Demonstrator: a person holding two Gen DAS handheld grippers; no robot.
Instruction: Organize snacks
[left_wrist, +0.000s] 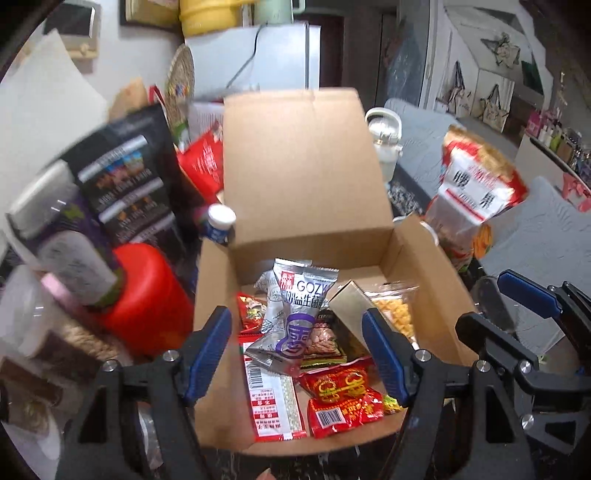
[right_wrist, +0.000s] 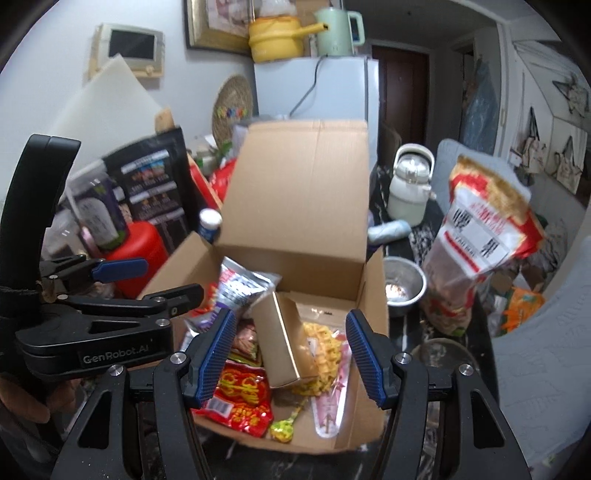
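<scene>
Nearby, red jug (left_wrist: 147, 295) left of snack-filled box (left_wrist: 306, 166), nut bag (left_wrist: 476, 192) right, both tools (left_wrist: 297, 350) (right_wrist: 291, 350) apart, empty.

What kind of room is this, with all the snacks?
Probably a lived-in home kitchen or dining corner: a white fridge topped with a yellow pot and green kettle, plus a cluttered table holding the snack box.

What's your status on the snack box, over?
Left gripper and right gripper both open, empty, above the box. Snack packets inside, lid flap up. Big nut bag outside, on the right.
</scene>
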